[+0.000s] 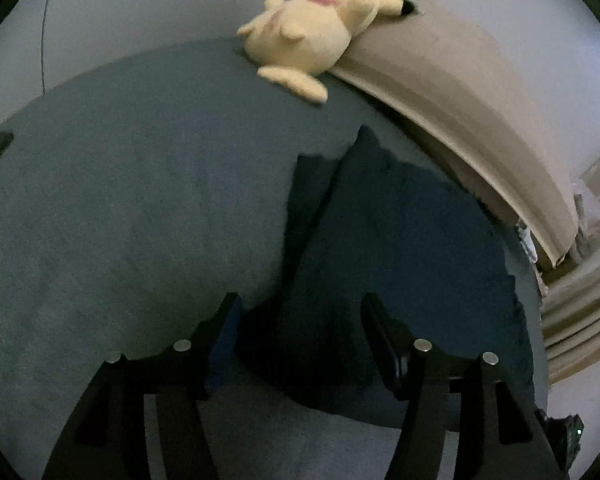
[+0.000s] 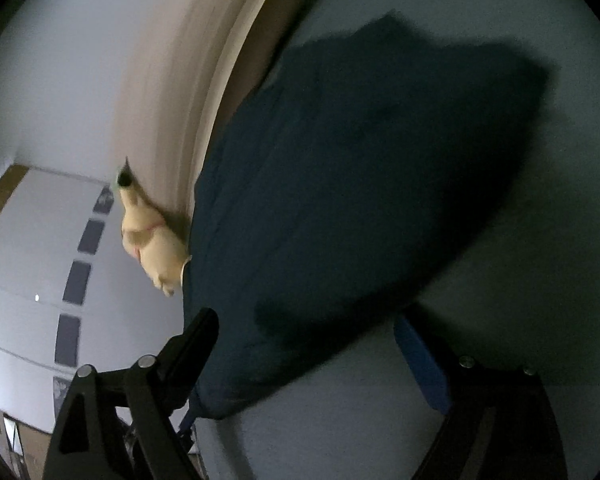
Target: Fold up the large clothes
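Observation:
A dark navy garment point(image 1: 400, 248) lies partly folded on the blue-grey bed point(image 1: 120, 200), near the bed's right side. My left gripper point(image 1: 300, 312) is open, its fingers standing to either side of the garment's near edge, holding nothing. In the right wrist view the same garment point(image 2: 340, 184) fills the middle of the frame. My right gripper point(image 2: 304, 328) is open with its jaws wide apart around the garment's near corner; whether the fingers touch the cloth is hard to tell.
A yellow plush toy point(image 1: 304, 36) lies at the bed's far edge against a beige headboard point(image 1: 480, 120); it also shows in the right wrist view point(image 2: 152, 240). A white wall is behind it. A white cabinet point(image 2: 40, 260) stands beside the bed.

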The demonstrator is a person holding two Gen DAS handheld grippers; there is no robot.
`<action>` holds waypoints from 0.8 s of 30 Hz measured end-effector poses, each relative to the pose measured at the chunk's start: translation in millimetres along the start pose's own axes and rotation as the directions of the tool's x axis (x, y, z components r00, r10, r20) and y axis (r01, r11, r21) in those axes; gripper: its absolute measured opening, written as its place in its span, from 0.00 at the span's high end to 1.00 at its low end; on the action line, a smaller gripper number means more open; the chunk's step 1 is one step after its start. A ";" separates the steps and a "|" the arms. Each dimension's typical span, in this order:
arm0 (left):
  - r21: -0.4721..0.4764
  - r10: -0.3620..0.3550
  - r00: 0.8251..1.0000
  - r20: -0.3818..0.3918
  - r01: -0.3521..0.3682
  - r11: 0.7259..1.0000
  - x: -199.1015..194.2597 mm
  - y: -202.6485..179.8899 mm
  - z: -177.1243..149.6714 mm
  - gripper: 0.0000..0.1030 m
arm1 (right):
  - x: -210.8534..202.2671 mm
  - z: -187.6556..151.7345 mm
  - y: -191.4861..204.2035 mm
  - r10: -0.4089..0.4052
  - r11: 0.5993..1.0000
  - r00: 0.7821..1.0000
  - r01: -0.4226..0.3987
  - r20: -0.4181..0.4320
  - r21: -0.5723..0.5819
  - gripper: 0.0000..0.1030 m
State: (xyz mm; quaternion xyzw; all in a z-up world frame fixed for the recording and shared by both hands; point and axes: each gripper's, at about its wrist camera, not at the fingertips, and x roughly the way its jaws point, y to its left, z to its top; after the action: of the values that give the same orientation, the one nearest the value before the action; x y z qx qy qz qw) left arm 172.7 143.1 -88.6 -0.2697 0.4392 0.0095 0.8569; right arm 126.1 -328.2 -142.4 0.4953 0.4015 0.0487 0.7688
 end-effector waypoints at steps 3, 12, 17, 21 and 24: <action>0.030 0.055 0.998 -0.040 -0.054 0.998 11.9 8.5 -2.7 0.75 | 22.5 1.5 10.9 -0.036 0.998 0.999 0.036 0.001 -0.044 0.24; 0.068 0.087 0.996 -0.022 -0.085 0.994 16.5 8.8 -6.0 0.81 | 26.0 4.3 1.7 -0.083 0.990 0.996 0.080 -0.017 -0.116 0.56; 0.018 0.051 0.997 -0.066 -0.050 0.999 -2.8 25.0 9.2 0.39 | -8.4 1.0 1.0 -0.024 0.987 0.999 0.017 -0.045 -0.162 0.13; 0.002 0.036 0.999 -0.018 -0.036 0.999 -19.7 44.9 35.7 0.27 | -50.2 1.0 -13.5 -0.015 0.977 0.998 0.000 -0.068 -0.214 0.13; -0.004 0.006 0.999 -0.044 -0.006 1.000 -10.2 54.4 63.3 0.27 | -92.0 21.9 -31.9 -0.042 0.975 0.999 0.042 0.003 -0.220 0.13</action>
State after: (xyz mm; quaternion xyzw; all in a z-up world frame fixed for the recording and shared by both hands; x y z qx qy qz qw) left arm 199.9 221.6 -75.9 -0.2705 0.4586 0.0070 0.8464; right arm 68.5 -403.6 -111.5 0.3986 0.4048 0.0769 0.8193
